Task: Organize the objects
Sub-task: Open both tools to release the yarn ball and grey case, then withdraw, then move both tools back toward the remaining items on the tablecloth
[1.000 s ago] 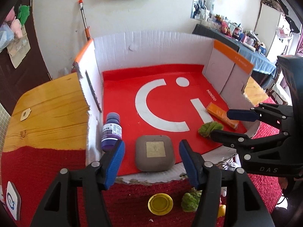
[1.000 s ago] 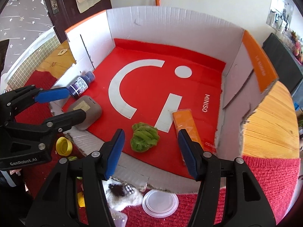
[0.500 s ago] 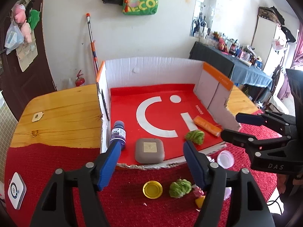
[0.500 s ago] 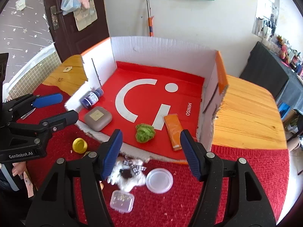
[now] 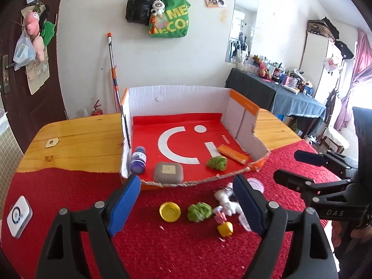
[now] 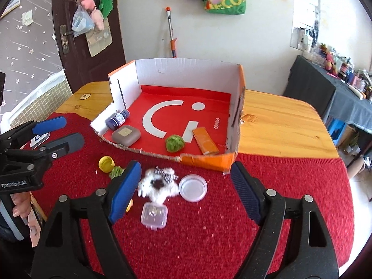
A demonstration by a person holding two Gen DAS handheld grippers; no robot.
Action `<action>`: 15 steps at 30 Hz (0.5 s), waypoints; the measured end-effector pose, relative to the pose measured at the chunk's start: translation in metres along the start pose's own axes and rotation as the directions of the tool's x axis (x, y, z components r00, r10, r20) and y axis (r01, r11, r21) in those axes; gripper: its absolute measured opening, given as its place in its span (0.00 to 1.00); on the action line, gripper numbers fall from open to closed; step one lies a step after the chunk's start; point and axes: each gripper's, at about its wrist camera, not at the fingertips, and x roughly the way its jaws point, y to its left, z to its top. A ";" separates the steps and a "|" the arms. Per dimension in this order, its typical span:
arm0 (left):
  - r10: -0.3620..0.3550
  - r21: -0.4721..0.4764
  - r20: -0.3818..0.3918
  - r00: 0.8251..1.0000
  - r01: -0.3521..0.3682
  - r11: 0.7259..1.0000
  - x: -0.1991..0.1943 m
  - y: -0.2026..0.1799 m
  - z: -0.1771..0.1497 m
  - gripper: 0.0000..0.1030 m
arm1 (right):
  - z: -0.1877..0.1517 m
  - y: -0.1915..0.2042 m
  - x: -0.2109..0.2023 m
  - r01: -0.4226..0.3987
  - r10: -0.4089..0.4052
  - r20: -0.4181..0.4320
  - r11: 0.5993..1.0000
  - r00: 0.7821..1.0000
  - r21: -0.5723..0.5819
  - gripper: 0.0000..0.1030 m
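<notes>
Objects: 4 lie in the red-floored cardboard box (image 5: pixel 176 97), others outside.

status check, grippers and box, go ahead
Left gripper and right gripper open, jaws just widened, nothing held. Box holds four items. Seven remain on red cloth.

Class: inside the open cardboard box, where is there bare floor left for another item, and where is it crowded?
Free: the box's rear half, across the white logo up to the back wall. Crowded: the front edge, where the purple bottle, grey case, green ball and orange pack line up.
</notes>
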 end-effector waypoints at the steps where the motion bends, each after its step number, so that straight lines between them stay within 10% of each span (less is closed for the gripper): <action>1: -0.003 0.003 0.004 1.000 0.003 1.000 -0.002 -0.002 -0.003 0.83 | -0.005 -0.001 -0.003 0.002 -0.002 0.010 1.000 1.000 0.010 0.77; 15: -0.014 -0.013 -0.008 1.000 0.014 1.000 0.005 -0.015 -0.051 0.85 | -0.050 -0.009 -0.004 0.012 -0.014 0.031 0.997 0.999 0.073 0.81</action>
